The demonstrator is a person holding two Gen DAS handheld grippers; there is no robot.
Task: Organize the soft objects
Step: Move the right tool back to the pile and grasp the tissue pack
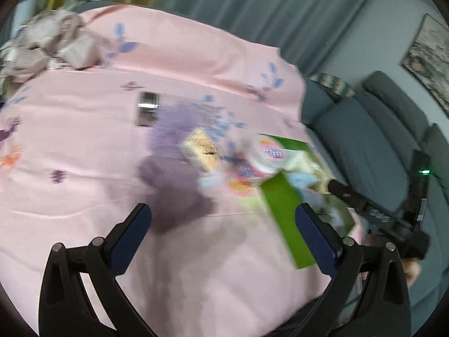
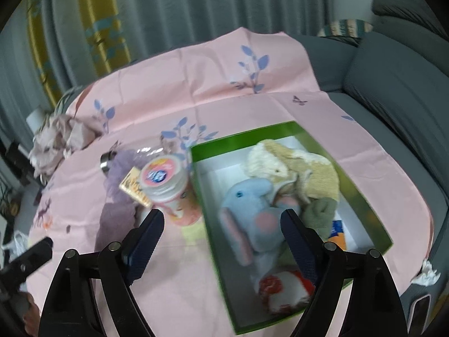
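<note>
On the pink sheet [image 1: 84, 146], in the left wrist view, a purple plush [image 1: 174, 185] is seen lying blurred just ahead of the left gripper [image 1: 223, 214], whose jaws are spread and empty; from the right wrist view, the right gripper [image 2: 221, 221] is likewise held apart with nothing pinched, above the green box [image 2: 364, 196]; a blue elephant [image 2: 252, 205], cream plush [image 2: 283, 163] and red-white toy [image 2: 283, 289] are already stowed, so the purple one is judged left to go
</note>
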